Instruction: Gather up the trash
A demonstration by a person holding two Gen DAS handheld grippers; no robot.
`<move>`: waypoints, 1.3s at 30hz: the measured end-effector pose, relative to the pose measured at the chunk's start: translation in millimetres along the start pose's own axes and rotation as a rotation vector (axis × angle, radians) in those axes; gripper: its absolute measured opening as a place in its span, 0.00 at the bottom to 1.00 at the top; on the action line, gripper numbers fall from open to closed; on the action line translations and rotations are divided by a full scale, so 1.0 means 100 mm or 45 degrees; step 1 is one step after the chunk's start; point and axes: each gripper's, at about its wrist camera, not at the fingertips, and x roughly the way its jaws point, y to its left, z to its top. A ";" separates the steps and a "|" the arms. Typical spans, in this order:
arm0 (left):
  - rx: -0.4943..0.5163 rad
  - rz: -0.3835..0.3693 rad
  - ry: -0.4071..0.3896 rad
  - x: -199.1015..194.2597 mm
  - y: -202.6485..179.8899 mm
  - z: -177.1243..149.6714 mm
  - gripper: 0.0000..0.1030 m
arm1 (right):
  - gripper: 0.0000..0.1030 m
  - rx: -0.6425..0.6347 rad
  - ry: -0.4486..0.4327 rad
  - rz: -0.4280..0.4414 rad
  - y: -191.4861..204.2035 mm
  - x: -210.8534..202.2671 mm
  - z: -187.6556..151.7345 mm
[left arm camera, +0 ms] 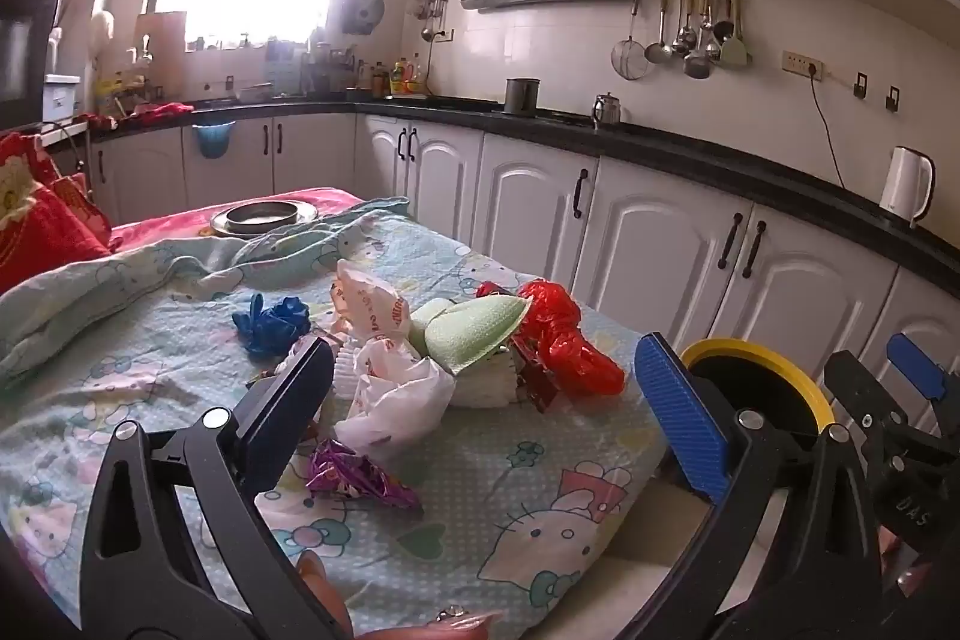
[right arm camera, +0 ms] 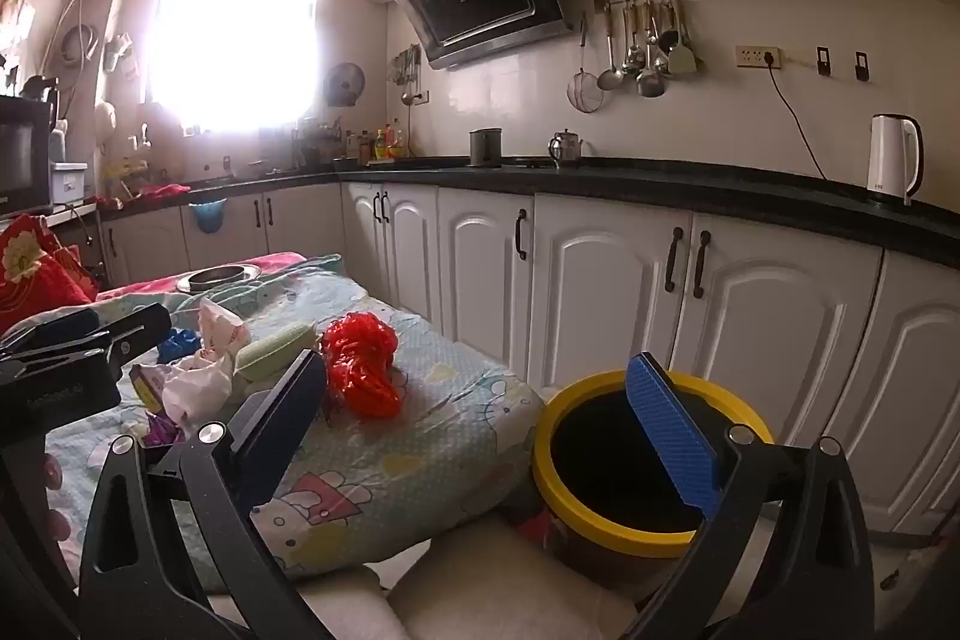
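Trash lies in a heap on a cartoon-print cloth: a crumpled red plastic bag, a white printed bag, a green sponge-like piece, a blue plastic bag and a purple foil wrapper. A yellow-rimmed black bin stands right of the table. My left gripper hangs open just before the heap, empty. My right gripper is open too, empty, between the table's corner and the bin.
White cabinets under a dark counter run along the right, close to the bin. A metal pan sits at the table's far end, red cushions at the left. A white kettle stands on the counter.
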 end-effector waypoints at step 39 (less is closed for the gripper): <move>0.011 0.004 -0.004 -0.04 -0.05 -0.01 0.90 | 0.94 0.003 0.028 -0.033 0.00 0.03 -0.02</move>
